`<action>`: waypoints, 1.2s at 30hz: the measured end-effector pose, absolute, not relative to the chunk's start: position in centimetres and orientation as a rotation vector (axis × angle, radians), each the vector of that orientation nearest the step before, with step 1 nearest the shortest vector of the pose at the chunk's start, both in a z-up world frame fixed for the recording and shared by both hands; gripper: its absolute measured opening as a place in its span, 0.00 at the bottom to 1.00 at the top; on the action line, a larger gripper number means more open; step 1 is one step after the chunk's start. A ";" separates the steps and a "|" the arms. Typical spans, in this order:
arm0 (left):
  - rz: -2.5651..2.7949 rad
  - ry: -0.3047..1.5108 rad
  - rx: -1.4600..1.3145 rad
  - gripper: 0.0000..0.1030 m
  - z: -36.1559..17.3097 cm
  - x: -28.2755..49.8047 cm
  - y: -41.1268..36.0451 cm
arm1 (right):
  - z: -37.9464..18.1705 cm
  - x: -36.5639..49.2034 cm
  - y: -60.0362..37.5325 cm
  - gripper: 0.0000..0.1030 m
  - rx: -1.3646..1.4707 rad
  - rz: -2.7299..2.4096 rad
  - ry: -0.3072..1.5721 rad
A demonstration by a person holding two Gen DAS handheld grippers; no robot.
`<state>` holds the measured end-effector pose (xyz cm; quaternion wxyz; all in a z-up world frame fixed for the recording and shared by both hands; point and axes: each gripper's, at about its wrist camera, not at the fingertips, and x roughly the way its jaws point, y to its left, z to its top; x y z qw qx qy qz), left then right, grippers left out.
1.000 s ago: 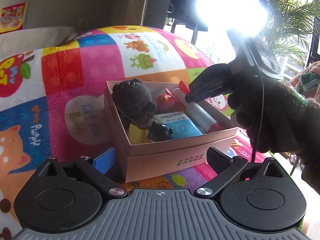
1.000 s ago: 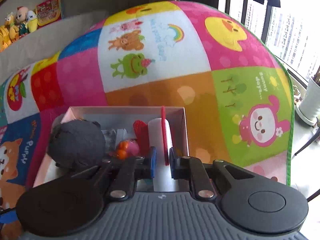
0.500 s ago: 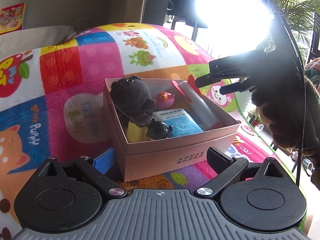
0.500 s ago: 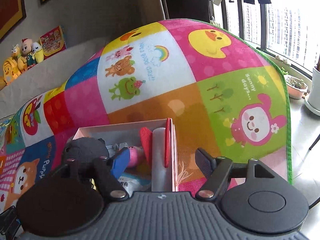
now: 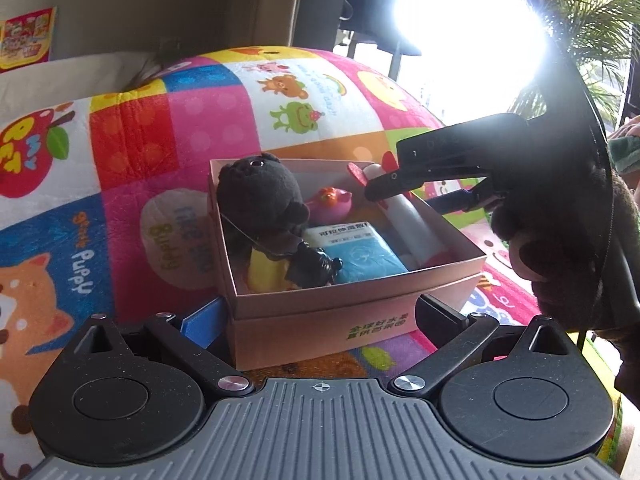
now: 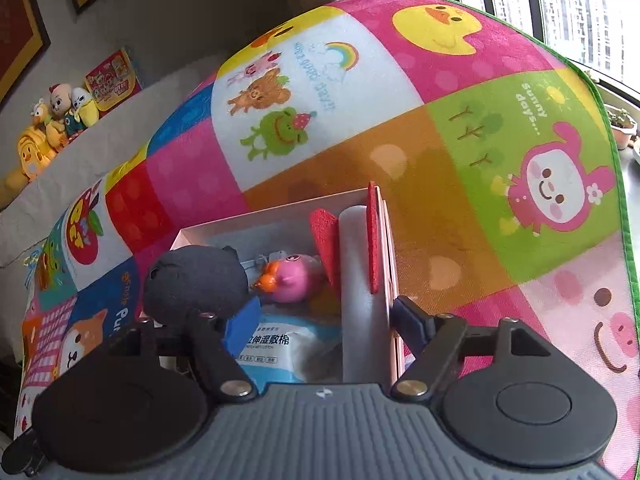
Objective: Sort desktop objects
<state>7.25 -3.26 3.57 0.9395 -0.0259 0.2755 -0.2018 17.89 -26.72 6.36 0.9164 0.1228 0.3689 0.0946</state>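
**A:** Starting at the left, what is the left gripper (image 5: 320,312) doing?

**B:** Its jaws are standing open on either side of the pink box (image 5: 360,300), one finger at each near corner. I cannot tell whether the pads are touching the card; I'd guess it is bracing the box so it is not sliding on the soft mat (image 6: 460,140).

**A:** And inside the box?

**B:** A dark plush toy (image 5: 260,196) is sitting at the left, a pink toy (image 6: 294,278) behind the middle, a blue wipes pack (image 5: 360,254) in front, and a white tube with red fins (image 6: 360,280) is lying along the right wall, where its length is fitting best.

**A:** The right gripper (image 6: 320,316)?

**B:** It is hovering over the tube with jaws spread wide, gripping nothing.
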 end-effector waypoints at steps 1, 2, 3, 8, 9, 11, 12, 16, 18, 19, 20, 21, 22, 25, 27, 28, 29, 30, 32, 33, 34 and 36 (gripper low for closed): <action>-0.401 0.565 -0.056 0.99 3.6 7.2 -2.8 | 6.4 17.9 -26.2 0.72 0.249 0.207 0.761; -0.388 0.568 -0.059 0.99 3.7 7.1 -2.2 | 6.4 18.0 -25.8 0.72 0.253 0.221 0.764; -0.376 0.568 -0.061 0.99 3.8 6.9 -1.6 | 6.4 18.1 -25.5 0.72 0.265 0.237 0.766; -0.313 0.575 -0.040 0.99 3.8 6.5 0.1 | 6.1 18.7 -23.2 0.77 0.312 0.323 0.756; -0.305 0.579 -0.036 0.99 3.9 6.4 0.3 | 6.1 18.8 -22.6 0.77 0.312 0.331 0.750; -0.298 0.588 -0.033 0.99 4.2 6.1 0.7 | 6.2 18.9 -21.5 0.78 0.305 0.333 0.739; -0.294 0.590 -0.026 0.99 4.4 5.6 0.8 | 6.2 19.0 -21.3 0.78 0.304 0.335 0.740; -0.269 0.585 0.025 1.00 4.8 3.2 1.3 | 6.7 17.0 -22.0 0.78 0.328 0.348 0.729; -0.268 0.626 0.011 1.00 4.6 2.0 1.9 | 6.8 14.7 -22.7 0.84 0.320 0.346 0.723; -0.270 0.653 0.000 1.00 4.4 1.5 2.2 | 6.8 13.5 -23.0 0.89 0.313 0.341 0.721; -0.269 0.669 -0.007 1.00 4.3 0.9 2.5 | 6.7 11.9 -23.2 0.93 0.302 0.326 0.722; -0.261 0.670 -0.007 1.00 4.3 0.3 2.8 | 6.5 10.1 -23.4 0.94 0.287 0.314 0.723; -0.250 0.664 0.000 1.00 4.3 -0.3 2.9 | 6.2 8.2 -23.6 0.96 0.277 0.326 0.722; -0.192 0.642 0.026 1.00 4.0 -1.7 2.9 | 5.1 3.8 -24.1 1.00 0.276 0.435 0.754; -0.162 0.650 0.028 1.00 3.4 -1.7 2.6 | 4.4 2.1 -24.2 1.00 0.248 0.443 0.762; -0.158 0.659 0.022 1.00 3.1 -1.4 2.4 | 4.2 1.5 -24.2 1.00 0.223 0.430 0.754; -0.155 0.667 0.012 1.00 2.7 -1.1 2.2 | 4.0 1.4 -24.2 1.00 0.203 0.415 0.745; -0.150 0.669 0.000 1.00 2.5 -0.8 2.1 | 3.9 1.5 -24.4 1.00 0.195 0.390 0.742; -0.125 0.666 -0.013 1.00 1.9 -0.2 1.7 | 3.6 2.3 -25.1 1.00 0.218 0.301 0.737; -0.108 0.662 -0.009 1.00 1.7 0.1 1.5 | 3.4 2.7 -25.7 1.00 0.233 0.251 0.727; -0.091 0.657 0.002 1.00 1.4 0.5 1.3 | 3.2 3.1 -26.2 1.00 0.243 0.206 0.719; -0.070 0.664 0.024 1.00 0.9 1.1 0.9 | 2.5 3.8 -26.8 1.00 0.242 0.155 0.732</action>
